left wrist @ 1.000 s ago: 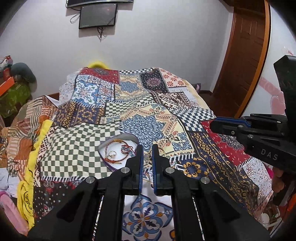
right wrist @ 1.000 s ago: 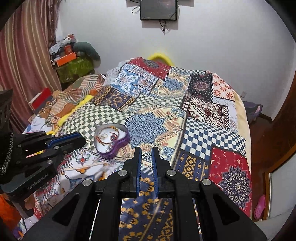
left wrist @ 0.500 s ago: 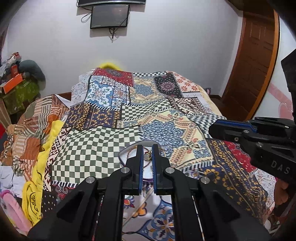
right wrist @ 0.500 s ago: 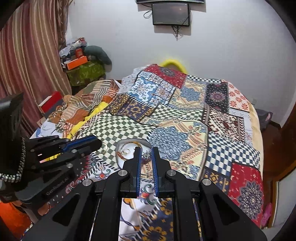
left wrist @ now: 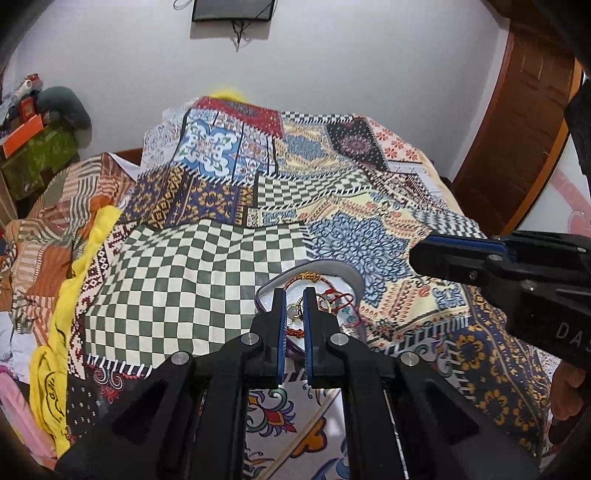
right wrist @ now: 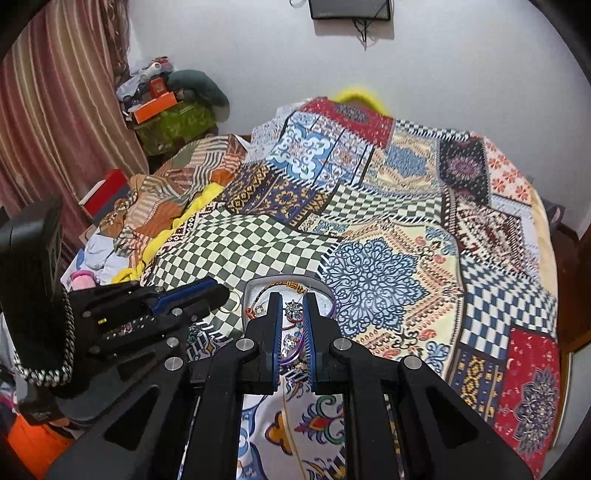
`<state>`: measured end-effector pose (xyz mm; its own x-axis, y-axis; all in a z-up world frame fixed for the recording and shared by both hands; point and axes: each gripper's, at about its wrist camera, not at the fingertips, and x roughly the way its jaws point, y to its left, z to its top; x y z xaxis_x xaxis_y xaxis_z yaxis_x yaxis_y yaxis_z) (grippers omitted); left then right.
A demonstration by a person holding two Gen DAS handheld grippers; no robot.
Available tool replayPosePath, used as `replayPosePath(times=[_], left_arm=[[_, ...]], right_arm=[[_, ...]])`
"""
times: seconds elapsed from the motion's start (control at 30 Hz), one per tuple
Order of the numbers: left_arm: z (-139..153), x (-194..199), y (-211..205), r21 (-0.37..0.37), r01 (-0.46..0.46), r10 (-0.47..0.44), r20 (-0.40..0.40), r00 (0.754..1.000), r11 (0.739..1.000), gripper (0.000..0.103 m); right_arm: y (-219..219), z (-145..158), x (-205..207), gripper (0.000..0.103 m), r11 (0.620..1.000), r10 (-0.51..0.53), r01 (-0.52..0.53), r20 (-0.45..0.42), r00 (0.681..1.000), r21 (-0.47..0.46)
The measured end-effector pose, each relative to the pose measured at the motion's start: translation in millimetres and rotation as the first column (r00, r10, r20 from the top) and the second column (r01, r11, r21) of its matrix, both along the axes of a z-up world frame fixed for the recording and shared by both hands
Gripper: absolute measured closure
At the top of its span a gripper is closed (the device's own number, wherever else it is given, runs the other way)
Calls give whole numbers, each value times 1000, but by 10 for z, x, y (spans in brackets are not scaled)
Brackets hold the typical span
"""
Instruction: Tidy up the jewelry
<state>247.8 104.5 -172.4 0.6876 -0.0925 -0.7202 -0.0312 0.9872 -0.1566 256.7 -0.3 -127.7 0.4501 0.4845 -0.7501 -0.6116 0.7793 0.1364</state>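
Jewelry (left wrist: pixel 325 299) lies tangled in the tray (left wrist: pixel 352 275) on the bedspread (left wrist: pixel 192 273); sorting looks unstarted, left gripper (left wrist: pixel 294 295) and right gripper (right wrist: pixel 292 301) pressed nearly together, holding nothing

A patchwork-print bedspread (left wrist: pixel 229 266) of checkered, floral and geometric panels covers the bed. A yellow cloth (left wrist: pixel 62 325) lies along its left edge, beside a crumpled striped orange-and-brown fabric (right wrist: pixel 166 192). A dark wall-mounted screen (right wrist: pixel 351 9) hangs on the white wall (left wrist: pixel 351 62), cables dangling below it. A brown wooden door (left wrist: pixel 517 122) stands at the right. A striped reddish curtain (right wrist: pixel 55 110) hangs at the left, near a green patterned box (right wrist: pixel 173 125) bearing an orange box (right wrist: pixel 153 110).
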Motion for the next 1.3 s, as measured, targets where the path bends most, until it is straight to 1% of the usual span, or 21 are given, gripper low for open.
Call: replayPosePath(times=[0.2, 0.47, 0.63, 0.73, 1.03, 1.17, 1.3], left_arm=[[-166, 155, 29, -21, 9, -10, -32, 999, 1000, 96], [-316, 296, 18, -22, 26, -28, -58, 998, 999, 96], [-393, 350, 32, -33, 33, -35, -74, 997, 999, 96], [-424, 369, 41, -44, 41, -45, -80, 996, 998, 97], [-410, 335, 21, -28, 63, -65, -81, 995, 998, 96], [-350, 274, 57, -29, 46, -48, -73, 996, 999, 95], [-227, 168, 111, -29, 21, -23, -55, 998, 999, 94]], right_arm=[[122, -133, 150, 93, 1000, 1, -2, -41, 999, -28], [278, -281, 328, 93, 999, 8, -12, -101, 995, -45], [383, -391, 446, 93, 996, 16, -28, -142, 990, -80], [425, -443, 507, 93, 996, 24, -39, -174, 984, -84], [465, -552, 585, 93, 996, 25, -44, -245, 969, -72], [441, -520, 578, 87, 997, 10, -29, -233, 972, -78], [382, -404, 499, 87, 998, 3, -16, -192, 981, -68]])
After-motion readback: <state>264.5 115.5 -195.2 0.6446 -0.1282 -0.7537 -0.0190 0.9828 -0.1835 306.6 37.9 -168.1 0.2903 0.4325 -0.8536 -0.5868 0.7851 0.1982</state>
